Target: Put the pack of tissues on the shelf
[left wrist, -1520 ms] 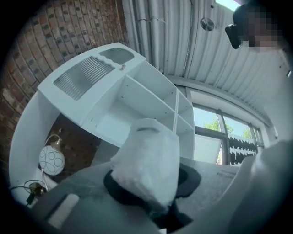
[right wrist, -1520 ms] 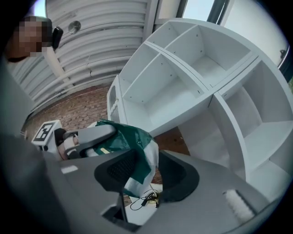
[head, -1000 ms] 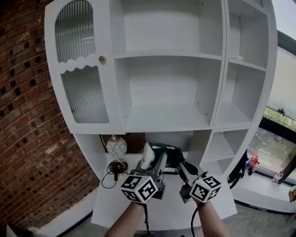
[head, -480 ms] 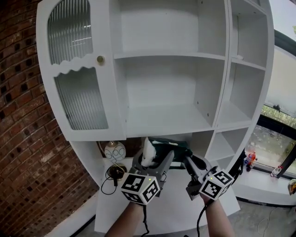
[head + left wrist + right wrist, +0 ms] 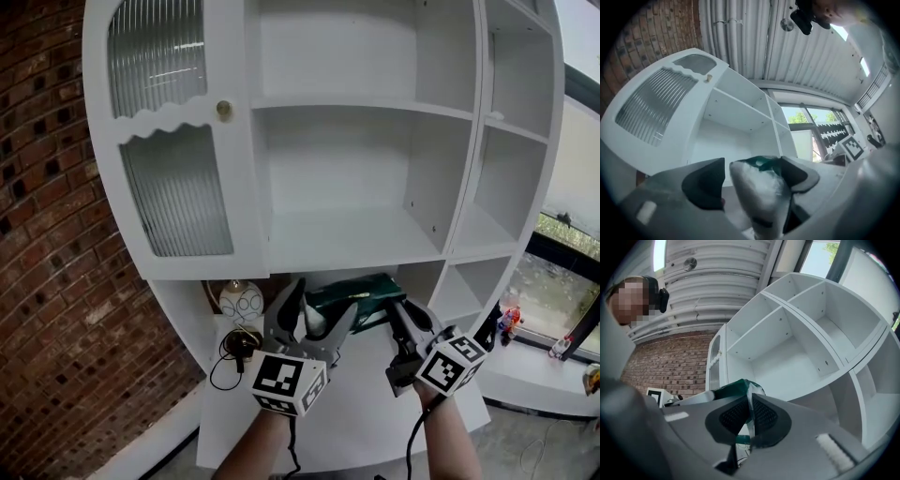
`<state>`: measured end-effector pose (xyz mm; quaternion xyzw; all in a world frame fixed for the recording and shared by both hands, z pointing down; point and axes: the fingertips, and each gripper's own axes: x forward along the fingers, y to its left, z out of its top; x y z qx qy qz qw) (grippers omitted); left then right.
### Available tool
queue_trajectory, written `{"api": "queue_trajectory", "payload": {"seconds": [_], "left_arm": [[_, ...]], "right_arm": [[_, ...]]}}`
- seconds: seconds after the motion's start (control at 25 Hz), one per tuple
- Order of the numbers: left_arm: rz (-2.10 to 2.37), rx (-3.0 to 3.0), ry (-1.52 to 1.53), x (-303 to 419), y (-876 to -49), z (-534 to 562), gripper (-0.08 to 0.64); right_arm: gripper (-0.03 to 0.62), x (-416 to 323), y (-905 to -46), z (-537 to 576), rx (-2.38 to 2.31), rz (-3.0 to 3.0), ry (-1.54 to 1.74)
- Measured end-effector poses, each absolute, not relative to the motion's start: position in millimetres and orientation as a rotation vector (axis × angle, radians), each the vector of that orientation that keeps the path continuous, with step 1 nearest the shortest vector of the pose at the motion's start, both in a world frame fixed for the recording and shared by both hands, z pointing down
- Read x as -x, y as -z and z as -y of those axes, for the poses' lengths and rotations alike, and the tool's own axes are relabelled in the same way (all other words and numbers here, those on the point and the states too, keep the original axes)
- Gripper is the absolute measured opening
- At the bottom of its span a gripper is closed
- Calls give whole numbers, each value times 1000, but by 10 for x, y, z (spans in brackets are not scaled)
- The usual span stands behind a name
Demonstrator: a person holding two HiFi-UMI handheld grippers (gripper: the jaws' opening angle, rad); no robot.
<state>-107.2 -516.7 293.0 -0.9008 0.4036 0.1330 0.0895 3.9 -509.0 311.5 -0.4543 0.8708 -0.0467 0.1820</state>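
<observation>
The pack of tissues [image 5: 361, 291] is dark green with a clear white end and hangs in the air just below the cabinet's wide middle shelf [image 5: 347, 239]. My right gripper [image 5: 405, 317] is shut on the thin wrapper flap [image 5: 749, 420] at the pack's right end. My left gripper [image 5: 321, 302] has just been opening its jaws and now stands wide. The pack's white end [image 5: 759, 187] lies between them, leaning on the right finger [image 5: 794, 171] and apart from the left pad [image 5: 705, 183].
A ribbed glass door [image 5: 173, 187] with a brass knob [image 5: 224, 110] hangs open at the left of the shelf. Below are a white counter [image 5: 356, 412], a round patterned vase [image 5: 242, 300] and a black cable [image 5: 230, 352]. Brick wall [image 5: 47, 234] left, window ledge [image 5: 553, 366] right.
Both grippers and the pack have risen toward the middle shelf. The left jaws, earlier closed on the pack's white end, have spread wide apart.
</observation>
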Motion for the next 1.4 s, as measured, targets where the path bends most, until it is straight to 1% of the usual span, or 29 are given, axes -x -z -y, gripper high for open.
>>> {"api": "queue_trajectory", "payload": {"seconds": [0.48, 0.56, 0.72, 0.76, 1.16, 1.4], "left_arm": [[-1229, 2576, -320, 1238, -2970, 5103, 381], [-1228, 2560, -291, 1248, -2998, 5092, 335], [-1225, 2517, -261, 1271, -2993, 5062, 201], [-1232, 2510, -258, 1287, -2983, 5072, 186], [-1271, 2409, -187, 1239, -2730, 5180, 102], [-1287, 2351, -155, 1060, -2460, 5230, 83]], "right_arm": [[3, -164, -2827, 5126, 1395, -2303, 89], [3, -156, -2823, 5133, 1408, -2290, 87], [3, -93, -2789, 5143, 1420, -2296, 70], [4, -71, -2767, 5147, 1418, -2303, 60], [5, -87, -2582, 5189, 1438, -2445, -146], [5, -255, -2376, 5278, 1428, -2543, -261]]}}
